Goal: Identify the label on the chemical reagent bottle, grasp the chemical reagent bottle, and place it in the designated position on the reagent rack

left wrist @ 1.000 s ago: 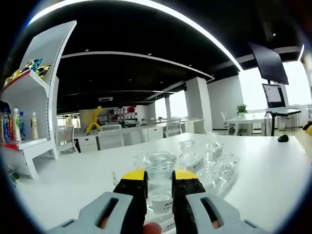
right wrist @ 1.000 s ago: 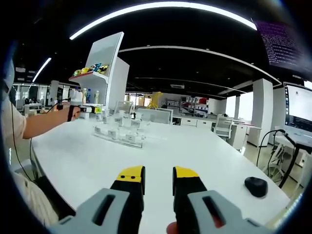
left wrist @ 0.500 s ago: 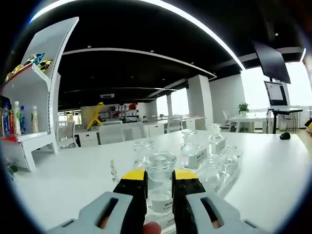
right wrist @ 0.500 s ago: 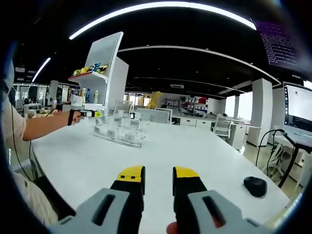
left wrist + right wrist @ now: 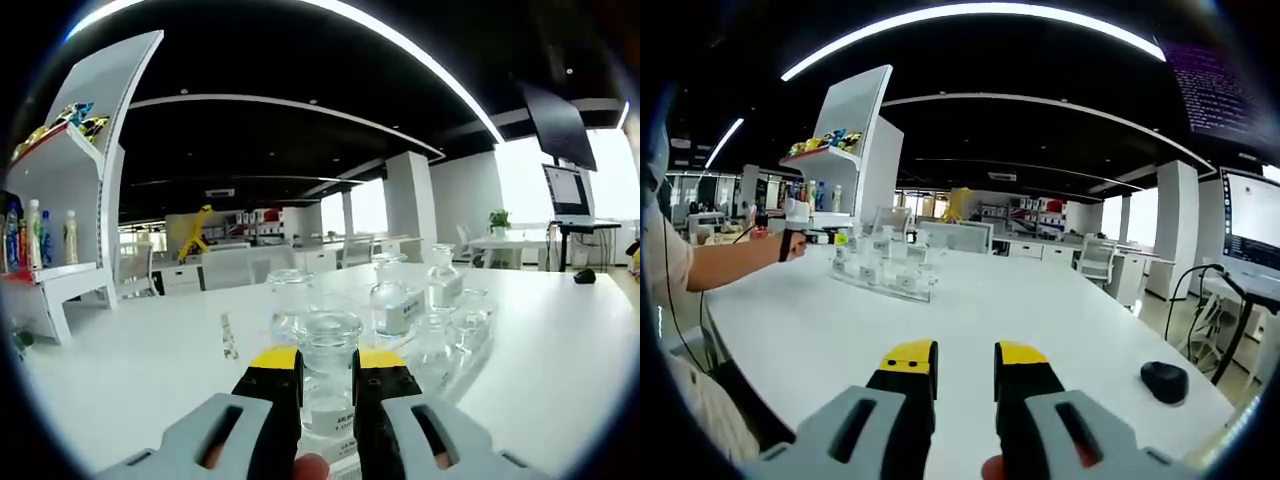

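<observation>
The left gripper (image 5: pixel 326 372) clamps a clear reagent bottle (image 5: pixel 327 365), label unreadable; the right gripper (image 5: pixel 966 368) hangs slightly parted, empty, above the counter (image 5: pixel 1040 320).

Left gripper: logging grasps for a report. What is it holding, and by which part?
The left gripper clamps a clear reagent bottle by its body, below the stopper.

1 rack (image 5: pixel 885 284), 1 mouse (image 5: pixel 1164 381)

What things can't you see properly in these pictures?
- Label words on the held bottle: left gripper view, too small, partly behind the left gripper.
- Rack labels: right gripper view, too small.
- Black object on the table: right gripper view, too small to identify.
</observation>
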{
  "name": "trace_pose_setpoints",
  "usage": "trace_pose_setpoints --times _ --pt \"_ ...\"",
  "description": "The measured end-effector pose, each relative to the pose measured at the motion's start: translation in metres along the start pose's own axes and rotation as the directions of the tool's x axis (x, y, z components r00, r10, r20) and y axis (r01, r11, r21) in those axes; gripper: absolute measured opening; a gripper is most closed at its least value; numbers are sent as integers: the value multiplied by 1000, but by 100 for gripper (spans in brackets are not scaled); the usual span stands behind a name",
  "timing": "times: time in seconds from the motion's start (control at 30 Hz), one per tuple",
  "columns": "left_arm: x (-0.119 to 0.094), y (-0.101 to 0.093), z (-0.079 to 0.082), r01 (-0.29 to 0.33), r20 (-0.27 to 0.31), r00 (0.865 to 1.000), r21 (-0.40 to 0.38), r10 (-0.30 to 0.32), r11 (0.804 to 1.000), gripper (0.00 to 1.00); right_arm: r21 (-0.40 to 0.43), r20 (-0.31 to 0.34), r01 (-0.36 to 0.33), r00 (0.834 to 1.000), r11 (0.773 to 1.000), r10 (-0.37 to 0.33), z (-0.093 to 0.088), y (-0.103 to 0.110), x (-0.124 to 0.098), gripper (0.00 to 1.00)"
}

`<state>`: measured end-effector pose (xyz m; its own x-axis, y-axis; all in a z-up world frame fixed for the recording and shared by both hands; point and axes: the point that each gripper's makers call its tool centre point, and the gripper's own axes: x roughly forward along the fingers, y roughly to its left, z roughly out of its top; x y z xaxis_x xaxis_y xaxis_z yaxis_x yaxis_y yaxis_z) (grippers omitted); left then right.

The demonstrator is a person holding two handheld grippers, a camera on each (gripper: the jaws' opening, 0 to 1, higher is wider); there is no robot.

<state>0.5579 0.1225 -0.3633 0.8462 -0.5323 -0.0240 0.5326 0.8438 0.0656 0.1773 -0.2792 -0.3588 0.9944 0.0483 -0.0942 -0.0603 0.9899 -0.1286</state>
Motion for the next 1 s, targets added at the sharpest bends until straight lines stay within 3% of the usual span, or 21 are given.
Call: trace_pose_setpoints --times 1.0 --pt "3 -1 -20 6 -13 1000 -21 -6 1000 18 -7 7 -11 1000 1000 11 6 7 2 22"
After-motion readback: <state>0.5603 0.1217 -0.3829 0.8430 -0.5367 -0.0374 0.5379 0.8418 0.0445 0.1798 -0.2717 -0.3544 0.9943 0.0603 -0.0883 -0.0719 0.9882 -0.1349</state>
